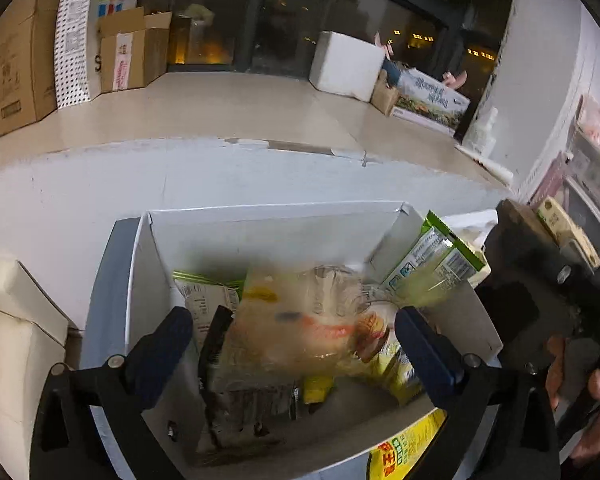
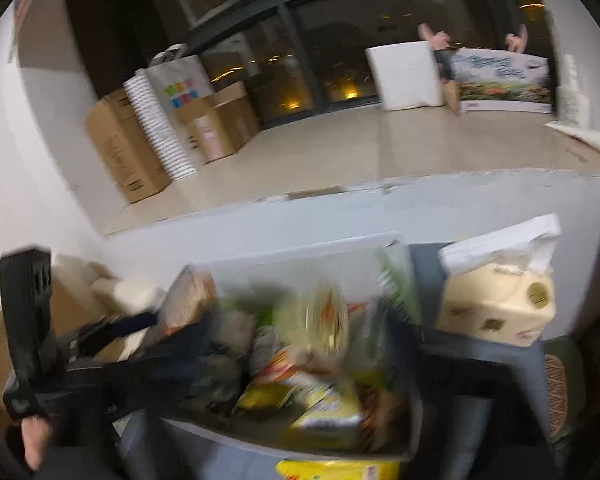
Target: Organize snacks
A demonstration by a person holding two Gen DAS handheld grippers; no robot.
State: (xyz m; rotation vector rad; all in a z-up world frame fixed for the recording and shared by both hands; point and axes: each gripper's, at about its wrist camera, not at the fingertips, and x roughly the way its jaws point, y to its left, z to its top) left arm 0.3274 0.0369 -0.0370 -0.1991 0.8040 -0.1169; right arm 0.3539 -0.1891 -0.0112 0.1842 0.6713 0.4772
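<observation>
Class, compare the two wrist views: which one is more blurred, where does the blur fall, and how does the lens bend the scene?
Right wrist view: heavy motion smear over the snack box and its packets; the tissue pack stays fairly readable. Left wrist view: sharper; only the clear packet between the open left gripper fingers is smeared. Both: fisheye curves the floor edge, with dark corners; night windows show small lamp glints.
</observation>
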